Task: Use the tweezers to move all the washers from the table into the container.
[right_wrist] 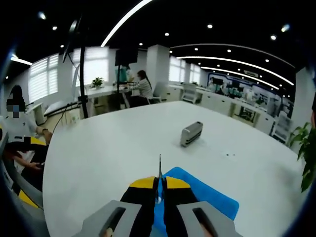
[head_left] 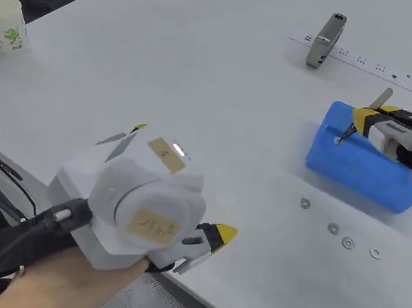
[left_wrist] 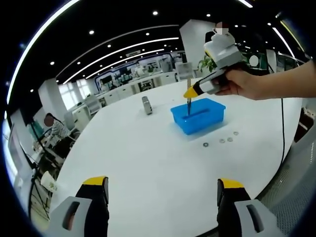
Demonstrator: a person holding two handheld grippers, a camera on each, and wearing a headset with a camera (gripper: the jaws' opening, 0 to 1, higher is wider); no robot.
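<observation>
1 hand [left_wrist: 244, 84] angling right tongs [head_left: 359, 119], tweezers [left_wrist: 189, 101] over container [head_left: 355, 174]

An open-plan office: long white tables [right_wrist: 98, 148], curved ceiling light strips [right_wrist: 123, 20] (people [right_wrist: 143, 85] seated at desks).

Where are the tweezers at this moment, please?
In the head view the tweezers are at the right, held in the right gripper, tips down in the blue container, just beyond the washers.
</observation>
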